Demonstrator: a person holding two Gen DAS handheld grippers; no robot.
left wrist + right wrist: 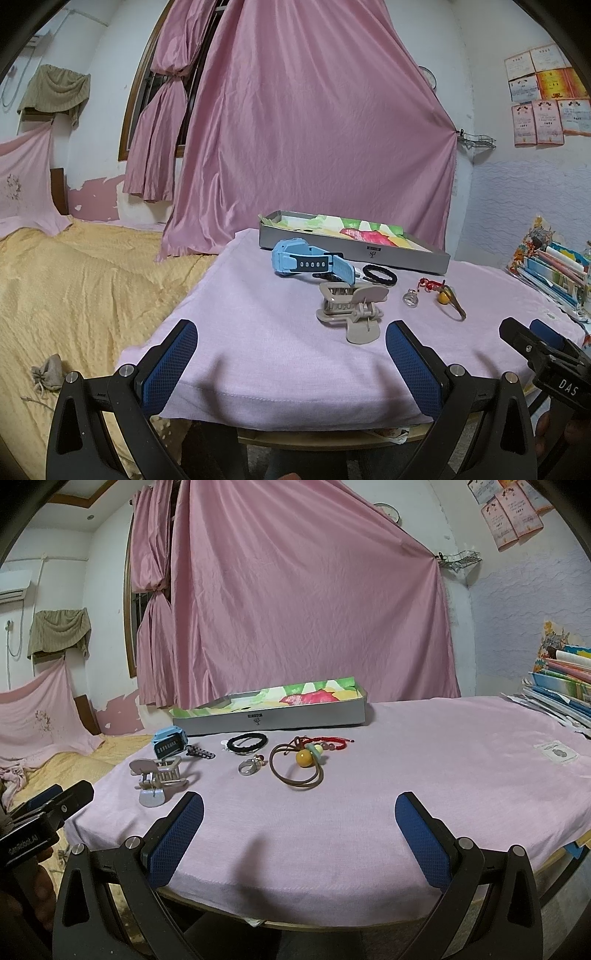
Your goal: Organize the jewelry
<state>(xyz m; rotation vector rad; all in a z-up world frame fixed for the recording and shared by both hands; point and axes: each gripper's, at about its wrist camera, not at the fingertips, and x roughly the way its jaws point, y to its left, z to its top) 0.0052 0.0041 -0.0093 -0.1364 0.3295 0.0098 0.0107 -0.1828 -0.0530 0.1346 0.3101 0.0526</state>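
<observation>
Landmark: shallow grey metal tray (269, 716) lined with bright patterned paper, at the far side of the pink-clothed table (406, 775).

In front of the tray, on the cloth:
- light blue plastic watch (306, 258)
- beige plastic claw hair clip (351, 306)
- black braided band (246, 742)
- small silver ring (248, 767)
- brown cord with yellow bead (299, 768)
- red woven bracelet (328, 741)

Left gripper (291, 365): blue-padded fingers spread wide, empty, well short of the tray.
Right gripper (299, 834): likewise spread, empty.

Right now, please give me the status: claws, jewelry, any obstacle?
Left claw open, empty. Right claw open, empty. Jewelry loose on cloth: ring, black bracelet, cord necklace; gray box behind. Hair clip lies before left claw.
</observation>
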